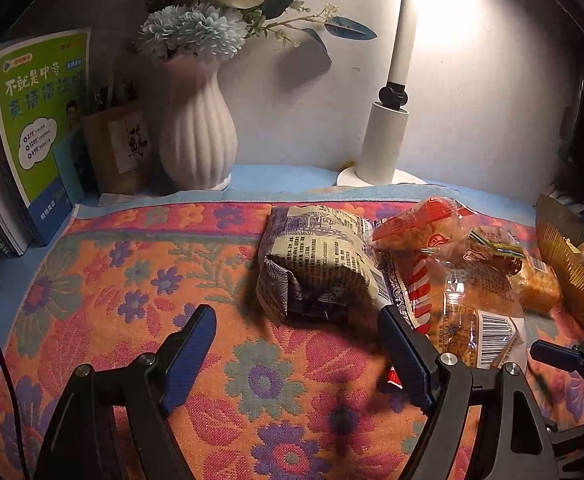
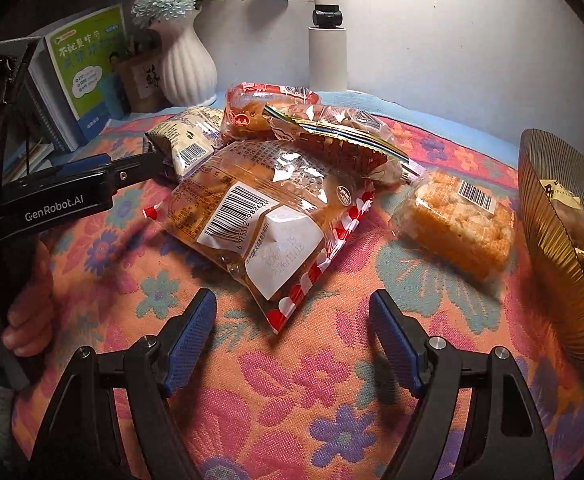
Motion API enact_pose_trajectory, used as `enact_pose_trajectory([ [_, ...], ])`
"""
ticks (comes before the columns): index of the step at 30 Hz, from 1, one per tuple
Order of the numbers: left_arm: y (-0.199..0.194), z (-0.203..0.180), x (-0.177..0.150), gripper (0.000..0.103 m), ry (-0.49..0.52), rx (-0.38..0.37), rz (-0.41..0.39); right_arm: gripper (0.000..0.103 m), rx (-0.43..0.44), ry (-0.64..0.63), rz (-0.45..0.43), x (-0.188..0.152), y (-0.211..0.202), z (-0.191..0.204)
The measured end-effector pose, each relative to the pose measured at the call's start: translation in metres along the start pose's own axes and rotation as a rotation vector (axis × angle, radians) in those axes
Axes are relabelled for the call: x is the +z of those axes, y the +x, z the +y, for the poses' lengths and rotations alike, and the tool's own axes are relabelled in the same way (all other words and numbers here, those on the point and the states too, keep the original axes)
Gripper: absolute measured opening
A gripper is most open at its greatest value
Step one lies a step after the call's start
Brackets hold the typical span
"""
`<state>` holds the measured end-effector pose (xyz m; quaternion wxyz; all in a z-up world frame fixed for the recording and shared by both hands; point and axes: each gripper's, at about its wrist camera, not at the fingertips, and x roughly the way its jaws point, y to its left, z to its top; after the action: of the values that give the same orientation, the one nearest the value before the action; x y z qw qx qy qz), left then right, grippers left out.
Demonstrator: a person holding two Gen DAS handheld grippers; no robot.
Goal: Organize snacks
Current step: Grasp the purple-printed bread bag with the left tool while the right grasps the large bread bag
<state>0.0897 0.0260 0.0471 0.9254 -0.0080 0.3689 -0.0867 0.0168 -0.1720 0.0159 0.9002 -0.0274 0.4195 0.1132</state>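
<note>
Several snack packs lie in a pile on a flowered cloth [image 1: 131,280]. A purple and cream printed pack [image 1: 316,264] lies just ahead of my left gripper [image 1: 298,326], whose jaws stand open with nothing between them. A clear pack with a barcode and red-white edge [image 2: 267,220] lies right in front of my right gripper [image 2: 292,308], also open and holding nothing. Behind it sit a red-topped pack [image 2: 259,108] and another clear pack [image 2: 340,140]. An orange cake bar [image 2: 456,220] lies to the right. A gold pleated basket [image 2: 552,240] with snacks inside stands at the far right.
At the back stand a white ribbed vase [image 1: 197,132] with flowers, a white lamp base [image 1: 380,148], a brown paper bag [image 1: 115,148] and upright books [image 1: 39,120]. A hand [image 2: 27,312] holds the left gripper at the left of the right wrist view.
</note>
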Motion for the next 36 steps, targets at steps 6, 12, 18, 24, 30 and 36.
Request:
enact_pose_trajectory([
  [6,-0.001,-0.009,-0.001,0.081,0.044,0.026,-0.007,0.079,-0.004,0.009,0.008,0.0,0.003,0.002],
  [12,0.001,-0.016,-0.003,0.081,0.082,0.056,-0.005,0.079,0.037,0.075,0.023,0.002,0.006,-0.01],
  [18,0.003,-0.017,-0.003,0.081,0.089,0.064,0.002,0.079,0.05,0.103,0.027,0.001,0.004,-0.017],
  [24,0.004,-0.018,-0.003,0.081,0.09,0.063,0.004,0.079,0.032,0.079,0.031,0.0,0.005,-0.011],
  [30,0.005,-0.019,-0.003,0.081,0.098,0.065,0.008,0.079,0.036,0.085,0.032,0.0,0.006,-0.011],
  [36,0.008,-0.016,-0.002,0.081,0.09,0.043,0.028,0.079,0.03,0.08,0.035,0.002,0.008,-0.009],
])
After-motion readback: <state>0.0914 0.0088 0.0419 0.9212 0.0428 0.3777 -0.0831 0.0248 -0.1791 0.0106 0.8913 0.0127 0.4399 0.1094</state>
